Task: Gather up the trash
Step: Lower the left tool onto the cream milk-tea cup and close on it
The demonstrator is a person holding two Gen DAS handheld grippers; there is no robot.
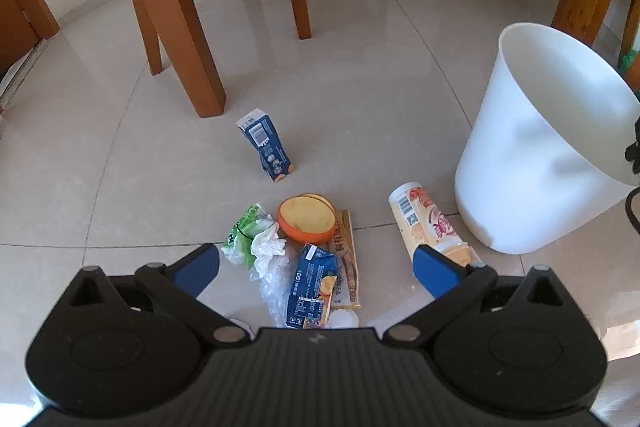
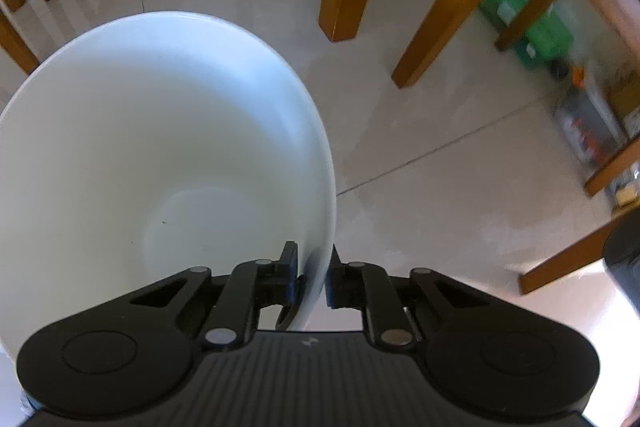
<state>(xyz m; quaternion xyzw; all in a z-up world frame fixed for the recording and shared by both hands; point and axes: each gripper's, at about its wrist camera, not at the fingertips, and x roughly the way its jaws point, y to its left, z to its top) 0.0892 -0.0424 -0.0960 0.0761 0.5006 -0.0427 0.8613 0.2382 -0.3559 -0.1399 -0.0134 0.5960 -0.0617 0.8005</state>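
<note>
Trash lies scattered on a tiled floor (image 1: 360, 99) beside wooden chair legs (image 1: 180, 27). From the left: a green wrapper (image 1: 246, 231) and a crumpled white tissue (image 1: 269, 247) touch a clear plastic wrap (image 1: 274, 287); a blue carton (image 1: 267, 145) stands alone farther back; an orange bowl (image 1: 307, 219) rests against a flat tan packet (image 1: 347, 259), with a second blue carton (image 1: 312, 287) lying just in front; a cream tube (image 1: 426, 223) lies near a white bin (image 1: 552, 147). The left hand-held gripper (image 1: 316, 269) hovers above the pile, its blue-padded fingers spread wide and holding nothing. The right hand-held gripper (image 2: 312, 277) is clamped on the rim of the bin (image 2: 160, 131), which is tilted and empty inside.
</note>
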